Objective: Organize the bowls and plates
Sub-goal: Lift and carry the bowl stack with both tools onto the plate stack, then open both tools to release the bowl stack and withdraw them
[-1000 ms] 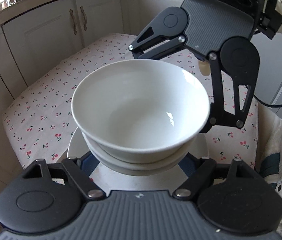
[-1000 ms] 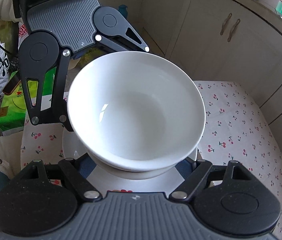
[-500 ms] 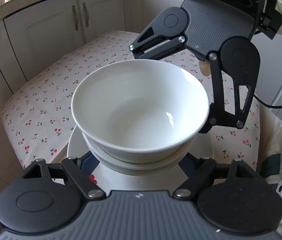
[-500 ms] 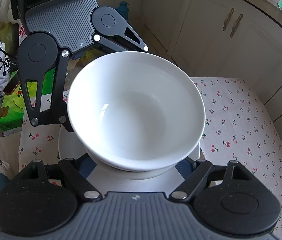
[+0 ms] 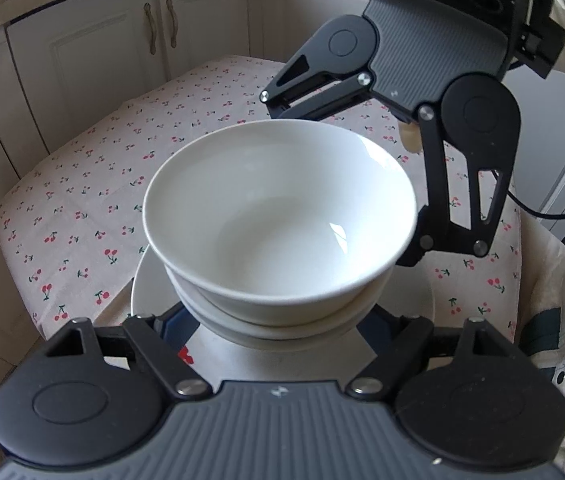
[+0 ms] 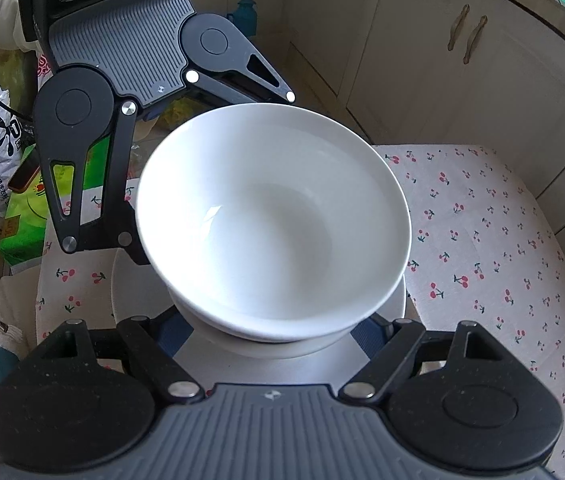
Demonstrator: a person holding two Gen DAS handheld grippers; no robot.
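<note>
Gripping bowl stack (image 5: 278, 216) from opposite sides: left gripper (image 5: 278, 320), right gripper (image 6: 278, 328); near table (image 5: 82, 200) edge.

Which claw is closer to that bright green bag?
Left. The left claw sits on the side of the white bowl that faces the green bag; the right claw is across the bowl, on the far side from it.

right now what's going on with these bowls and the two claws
A person is holding two claws around a stack of dishes: a white bowl nested in a second bowl, both sitting on a white plate. The left claw and the right claw face each other from opposite sides, each spread wide around the base of the bowls. The stack is over the near edge of the cherry-print tablecloth. Whether it rests on the table cannot be told.
</note>
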